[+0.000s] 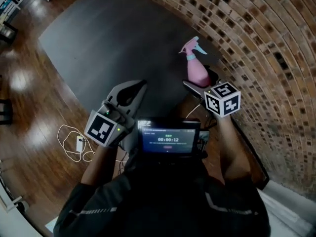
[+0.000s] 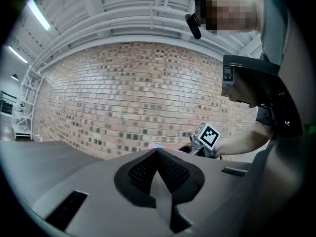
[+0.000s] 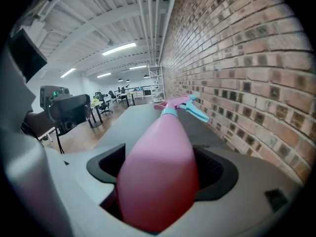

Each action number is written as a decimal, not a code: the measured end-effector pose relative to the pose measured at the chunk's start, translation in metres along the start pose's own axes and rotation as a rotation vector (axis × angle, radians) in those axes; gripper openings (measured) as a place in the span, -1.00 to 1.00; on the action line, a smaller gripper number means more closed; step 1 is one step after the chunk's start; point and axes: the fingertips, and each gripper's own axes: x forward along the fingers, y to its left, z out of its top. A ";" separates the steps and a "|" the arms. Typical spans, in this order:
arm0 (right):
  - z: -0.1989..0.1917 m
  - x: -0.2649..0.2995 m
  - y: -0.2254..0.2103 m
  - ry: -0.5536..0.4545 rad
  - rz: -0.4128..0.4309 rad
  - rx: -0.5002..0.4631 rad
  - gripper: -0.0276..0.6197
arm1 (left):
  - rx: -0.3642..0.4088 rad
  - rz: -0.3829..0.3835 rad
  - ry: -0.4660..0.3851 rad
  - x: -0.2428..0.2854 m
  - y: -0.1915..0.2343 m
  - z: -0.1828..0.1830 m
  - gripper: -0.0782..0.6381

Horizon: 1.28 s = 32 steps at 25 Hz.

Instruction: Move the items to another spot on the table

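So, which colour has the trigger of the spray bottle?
Light blue trigger, on the pink spray bottle. The right gripper view shows it best.

Left gripper (image 2: 158, 153) up front, jaws pressed together, nothing caught between them. Beyond the tips a long brick wall (image 2: 123, 98) fills the background under a white beamed ceiling (image 2: 123, 14). Off right, a cube (image 2: 210, 135) with a square marker, a person's forearm (image 2: 242, 143) behind it. Dark table (image 2: 29, 149) at left.
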 end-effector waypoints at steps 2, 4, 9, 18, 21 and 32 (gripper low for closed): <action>-0.005 0.021 0.002 0.036 0.050 -0.020 0.44 | 0.002 0.061 0.008 -0.008 0.003 -0.002 -0.79; -0.012 0.045 0.004 0.081 0.099 -0.044 0.44 | 0.000 0.123 0.014 -0.015 0.008 -0.005 -0.79; -0.031 0.112 -0.007 0.222 0.200 -0.081 0.44 | 0.001 0.282 0.040 -0.022 0.037 -0.007 -0.79; -0.080 0.180 -0.018 0.459 0.307 -0.137 0.44 | 0.021 0.503 0.054 -0.042 0.045 -0.002 -0.79; -0.092 0.197 -0.023 0.525 0.320 -0.168 0.44 | 0.014 0.568 0.064 -0.046 0.044 -0.005 -0.79; -0.109 0.223 -0.021 0.624 0.368 -0.264 0.45 | -0.002 0.709 0.082 -0.048 0.050 -0.025 -0.79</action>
